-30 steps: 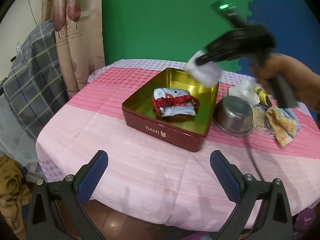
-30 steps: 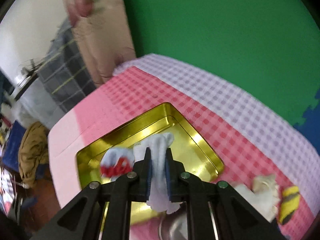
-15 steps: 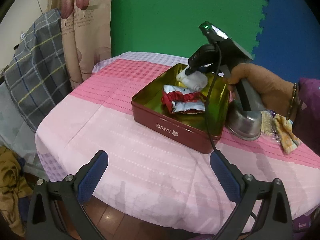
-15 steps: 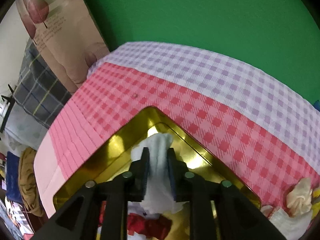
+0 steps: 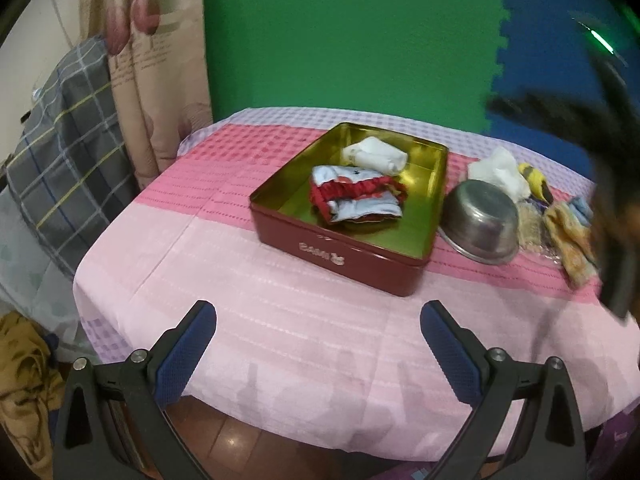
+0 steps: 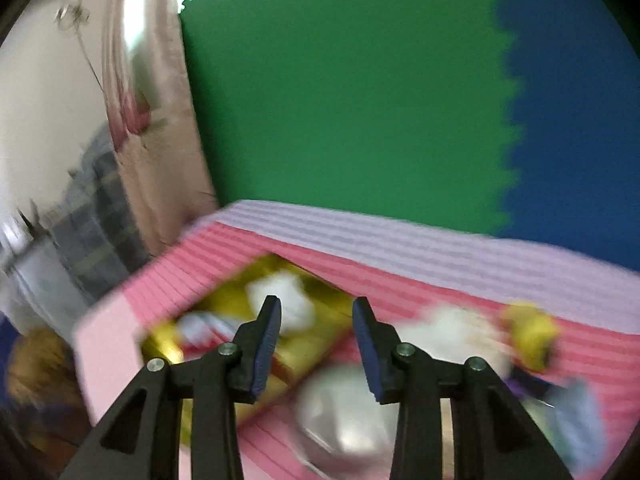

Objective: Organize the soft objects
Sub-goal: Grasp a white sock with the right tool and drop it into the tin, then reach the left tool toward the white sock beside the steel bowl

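A red tin with a gold inside (image 5: 340, 254) stands on the pink tablecloth. In it lie a folded red and pale blue cloth (image 5: 356, 200) and a white rolled cloth (image 5: 376, 156) at the far end. My left gripper (image 5: 318, 334) is open and empty, low over the table's near edge. My right gripper (image 6: 316, 322) is open and empty, above the tin's right side; the white cloth (image 6: 288, 300) shows blurred past its fingertips. It appears as a dark blur at the right of the left wrist view (image 5: 600, 128).
A steel bowl (image 5: 478, 222) lies right of the tin. Beyond it are a white cloth (image 5: 498, 172), a yellow soft toy (image 5: 536, 182), and a yellow and blue cloth (image 5: 572, 232). A curtain (image 5: 160, 60) and a plaid cloth (image 5: 60, 128) hang left of the table.
My right gripper has opened, let the white cloth go into the tin's far end, and pulled back to the right. The left gripper has stayed open.
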Motion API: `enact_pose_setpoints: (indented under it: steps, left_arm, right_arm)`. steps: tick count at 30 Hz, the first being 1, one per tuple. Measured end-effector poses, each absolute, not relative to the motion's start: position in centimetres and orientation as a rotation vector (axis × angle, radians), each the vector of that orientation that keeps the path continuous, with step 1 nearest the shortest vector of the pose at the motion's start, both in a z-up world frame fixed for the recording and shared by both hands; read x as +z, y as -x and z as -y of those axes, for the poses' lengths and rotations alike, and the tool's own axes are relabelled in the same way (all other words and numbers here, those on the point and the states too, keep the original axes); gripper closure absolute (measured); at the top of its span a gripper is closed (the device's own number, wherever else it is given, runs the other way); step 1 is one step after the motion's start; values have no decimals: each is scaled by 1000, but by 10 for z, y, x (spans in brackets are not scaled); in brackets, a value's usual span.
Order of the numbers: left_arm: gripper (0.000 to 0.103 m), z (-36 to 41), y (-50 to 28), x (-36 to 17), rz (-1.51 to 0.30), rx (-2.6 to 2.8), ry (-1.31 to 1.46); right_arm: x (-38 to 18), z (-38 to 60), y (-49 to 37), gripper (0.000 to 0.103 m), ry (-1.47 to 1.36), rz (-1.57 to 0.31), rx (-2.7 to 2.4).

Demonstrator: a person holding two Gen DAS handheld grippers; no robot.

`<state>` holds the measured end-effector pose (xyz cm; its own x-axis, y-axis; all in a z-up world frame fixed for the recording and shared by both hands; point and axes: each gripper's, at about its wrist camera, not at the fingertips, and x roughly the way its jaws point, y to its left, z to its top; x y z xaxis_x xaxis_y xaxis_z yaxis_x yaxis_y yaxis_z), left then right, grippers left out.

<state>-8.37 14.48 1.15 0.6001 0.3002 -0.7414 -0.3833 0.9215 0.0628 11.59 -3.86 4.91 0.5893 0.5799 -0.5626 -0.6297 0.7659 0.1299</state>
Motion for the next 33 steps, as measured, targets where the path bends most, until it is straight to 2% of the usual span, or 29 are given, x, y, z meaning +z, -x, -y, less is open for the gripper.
enact_pose_setpoints:
  steps: [5,11,14,17,26,33]
  left_arm:
    - [2,-116,87,17,-801,294,26]
    - [2,-77,63,39,-764,89,22]
    - [2,-63,26,55,-757,18,18]
    - [2,-56,-24,63,-793,-65,55]
    - [2,-20,-151,40,-882,-158,-71]
    - [2,-4,-193,-4,-995,-135,-204]
  right_arm:
    - [21,156,-85,55,202,-508,409]
    - [-15,250,-103,54,204,-622,124]
    - [-28,270,-112,51,147,-715,62]
    - [-30,286,-117,41,85,-737,20]
    - [-29,289,-113,40,76,-719,52]
    - [-33,295,-115,40,49,-738,67]
